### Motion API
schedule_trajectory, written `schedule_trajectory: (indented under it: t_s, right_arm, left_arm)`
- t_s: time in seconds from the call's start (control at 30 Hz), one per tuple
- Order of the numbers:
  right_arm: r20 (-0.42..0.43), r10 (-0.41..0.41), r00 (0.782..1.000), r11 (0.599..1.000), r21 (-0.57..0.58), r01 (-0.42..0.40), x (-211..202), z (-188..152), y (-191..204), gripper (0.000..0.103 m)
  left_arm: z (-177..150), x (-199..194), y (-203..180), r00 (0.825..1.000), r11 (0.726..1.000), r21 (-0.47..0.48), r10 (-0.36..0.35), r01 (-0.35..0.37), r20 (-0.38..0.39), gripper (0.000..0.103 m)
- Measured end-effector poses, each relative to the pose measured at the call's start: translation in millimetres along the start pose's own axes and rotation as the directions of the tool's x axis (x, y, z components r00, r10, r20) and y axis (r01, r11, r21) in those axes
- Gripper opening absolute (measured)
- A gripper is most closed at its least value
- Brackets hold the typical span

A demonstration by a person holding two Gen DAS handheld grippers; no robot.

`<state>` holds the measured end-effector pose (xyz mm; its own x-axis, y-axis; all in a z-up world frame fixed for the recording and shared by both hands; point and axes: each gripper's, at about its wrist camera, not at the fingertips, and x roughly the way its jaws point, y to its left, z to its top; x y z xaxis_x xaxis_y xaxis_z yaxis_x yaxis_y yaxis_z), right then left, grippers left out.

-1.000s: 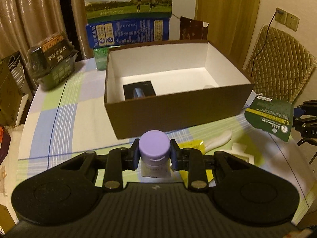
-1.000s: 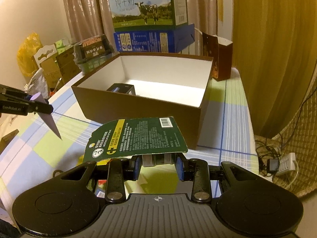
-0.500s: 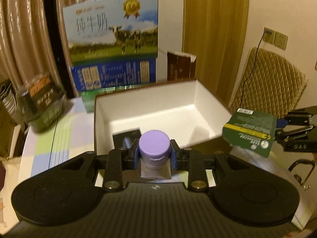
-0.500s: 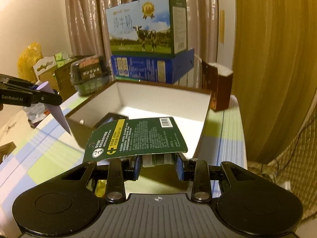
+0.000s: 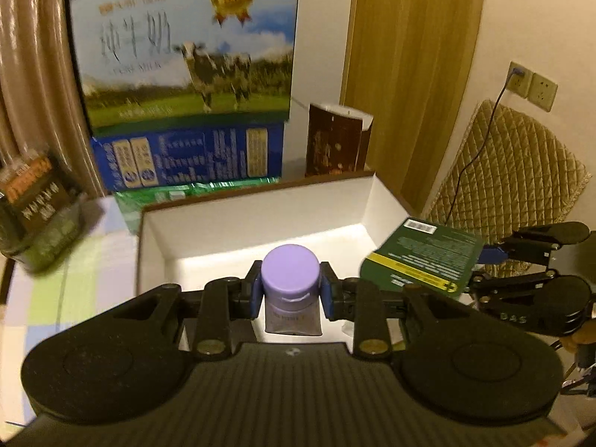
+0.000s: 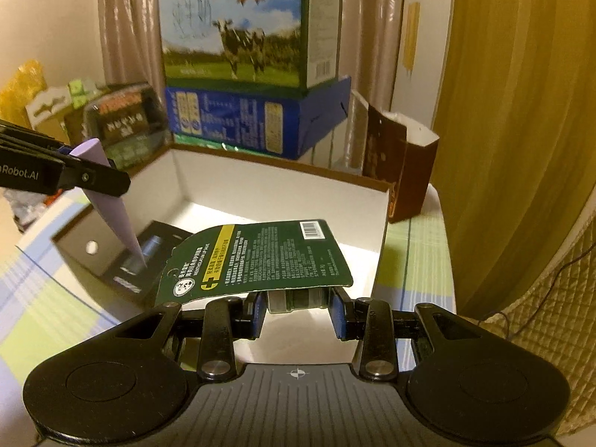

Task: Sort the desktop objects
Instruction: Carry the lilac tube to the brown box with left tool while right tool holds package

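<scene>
Tube (image 5: 291, 300) with the purple cap sits clamped between the pads of your left tool (image 5: 290, 294), cap toward the camera, its flat tail hanging down over the open box (image 5: 257, 219). Your right tool (image 6: 298, 307) is clamped on a small green stick under its green card (image 6: 257, 257), and that too hangs above the box's white floor. One dark packet (image 6: 143, 257) already lies flat in the box, in the near left corner as the right view has it.

Judging from here, both things look ready to be let go into the box. Risks:
- The tube's tail points at the dark packet; dropped from this height it could land on it and tip over.
- The green card is broad and light. Held only by the stick beneath, it could catch air and flutter onto the brown rim or the checked desk (image 6: 413, 246).
- Your two tools are near each other over the same opening; releasing together could knock them or their loads together.

Count: two tools, each holding one thing; one open box; one packet inside it. Behind the box stand two stacked milk cartons (image 5: 186, 52), one open brown carton (image 5: 337, 141) and one dark green pack (image 5: 37, 193) at the left.
</scene>
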<state>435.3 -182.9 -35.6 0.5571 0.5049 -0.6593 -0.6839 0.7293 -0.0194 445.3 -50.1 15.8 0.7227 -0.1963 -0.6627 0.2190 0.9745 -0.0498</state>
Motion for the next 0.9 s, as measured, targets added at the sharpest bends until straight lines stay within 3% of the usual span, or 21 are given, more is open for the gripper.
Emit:
schedule_trajectory:
  t_s: [0.17,0.47,0.7,0.77,0.9]
  right_arm:
    - [-0.053,-0.038,0.998,0.999,-0.026,0.037,29.9,5.4,-3.4,0.032]
    - [-0.114,-0.084,0.990,0.991,-0.116,0.071,71.0,8.3,-4.5,0.032]
    - [-0.133,-0.086,0.987,0.986,-0.155,0.065,87.1,9.2,-3.4,0.032]
    - [-0.137,-0.089,0.987,0.986,-0.155,0.067,90.7,10.1,-3.8,0.032]
    - [-0.149,-0.087,0.985,0.986,-0.152,0.065,96.5,11.3,-5.3,0.032]
  left_arm:
    - [0.1,41.7,1.0,0.997,1.000,-0.019,-0.008,0.006,-0.083,0.025]
    - [-10.2,114.2,1.6,0.968,0.999,-0.032,0.001,-0.010,-0.250,0.025]
    - [-9.8,140.7,6.6,0.959,0.999,-0.054,-0.007,-0.009,-0.283,0.026]
    - [-8.2,142.6,8.1,0.959,0.998,-0.058,-0.001,-0.016,-0.283,0.033]
    - [-4.3,143.0,9.8,0.964,0.999,-0.049,0.007,-0.021,-0.265,0.038]
